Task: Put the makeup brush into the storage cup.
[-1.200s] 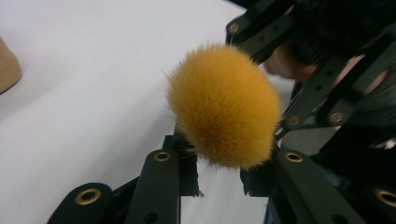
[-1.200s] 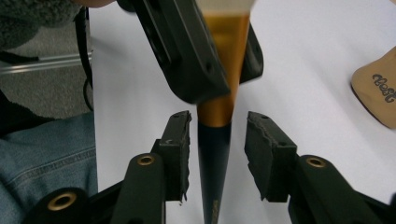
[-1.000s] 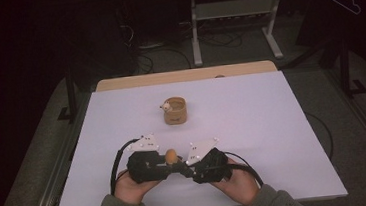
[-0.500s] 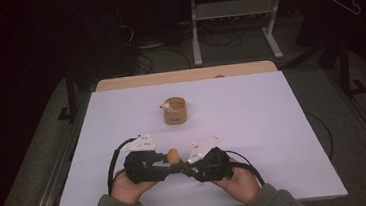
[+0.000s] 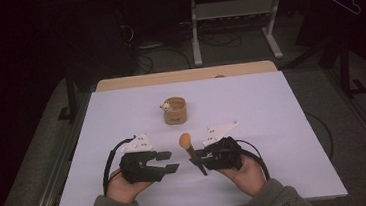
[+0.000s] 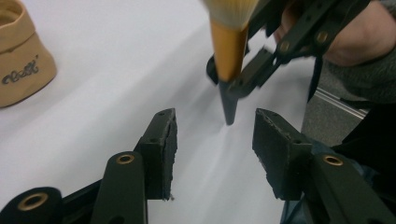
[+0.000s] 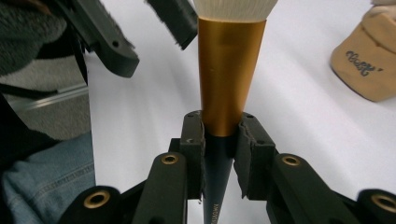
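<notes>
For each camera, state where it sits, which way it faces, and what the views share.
High view: above the table, facing forward and down; hands, both grippers.
Left gripper view: on the left gripper, jaws open, facing the brush.
Right gripper view: on the right gripper, clamping the brush.
Shared: brush, pouch.

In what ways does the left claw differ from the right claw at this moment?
The left claw is open with nothing between its jaws; the right claw is shut on the brush. In the high view, the left claw lies left of the brush, the right claw at its handle. Both are black.
</notes>
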`<action>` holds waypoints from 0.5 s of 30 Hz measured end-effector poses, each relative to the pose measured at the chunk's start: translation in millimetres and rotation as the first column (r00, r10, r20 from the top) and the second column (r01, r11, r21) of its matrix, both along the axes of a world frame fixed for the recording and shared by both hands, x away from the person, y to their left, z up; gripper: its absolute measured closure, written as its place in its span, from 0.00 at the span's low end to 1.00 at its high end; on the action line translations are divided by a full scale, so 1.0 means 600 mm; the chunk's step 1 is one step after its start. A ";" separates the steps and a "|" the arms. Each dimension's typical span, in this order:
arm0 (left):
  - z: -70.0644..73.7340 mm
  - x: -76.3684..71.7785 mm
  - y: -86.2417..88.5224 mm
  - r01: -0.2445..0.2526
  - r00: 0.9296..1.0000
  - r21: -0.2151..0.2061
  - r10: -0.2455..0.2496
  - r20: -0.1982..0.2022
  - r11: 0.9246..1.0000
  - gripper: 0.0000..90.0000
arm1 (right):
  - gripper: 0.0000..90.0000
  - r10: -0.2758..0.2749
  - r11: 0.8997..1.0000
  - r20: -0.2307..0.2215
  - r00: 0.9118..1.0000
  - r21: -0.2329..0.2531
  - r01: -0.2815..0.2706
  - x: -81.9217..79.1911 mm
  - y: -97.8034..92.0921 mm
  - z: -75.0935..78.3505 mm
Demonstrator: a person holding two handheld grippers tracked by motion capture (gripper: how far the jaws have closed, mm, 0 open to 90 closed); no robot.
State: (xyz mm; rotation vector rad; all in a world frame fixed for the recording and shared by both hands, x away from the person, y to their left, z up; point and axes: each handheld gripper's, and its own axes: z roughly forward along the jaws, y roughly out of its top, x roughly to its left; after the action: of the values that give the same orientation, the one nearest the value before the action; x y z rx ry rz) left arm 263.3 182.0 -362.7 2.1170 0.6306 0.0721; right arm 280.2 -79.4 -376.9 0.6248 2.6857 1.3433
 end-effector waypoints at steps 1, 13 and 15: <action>-0.002 0.000 0.002 -0.006 1.000 0.008 0.006 0.004 1.000 0.54 | 0.82 -0.010 1.000 -0.007 1.000 0.010 0.010 0.002 -0.004 0.001; -0.024 -0.007 0.024 -0.046 0.999 0.062 0.045 0.029 0.997 0.49 | 0.82 -0.043 0.997 -0.057 0.997 0.066 0.047 0.041 -0.027 0.020; -0.026 -0.007 0.025 -0.047 0.998 0.069 0.045 0.038 0.996 0.49 | 0.82 -0.042 0.997 -0.052 0.998 0.067 0.046 0.046 -0.027 0.022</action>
State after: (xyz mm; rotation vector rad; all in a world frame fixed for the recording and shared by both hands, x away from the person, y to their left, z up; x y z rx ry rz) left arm 258.8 197.3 -378.1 2.1639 0.6640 0.1597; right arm 307.7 -95.4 -363.6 0.7295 2.6581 1.4319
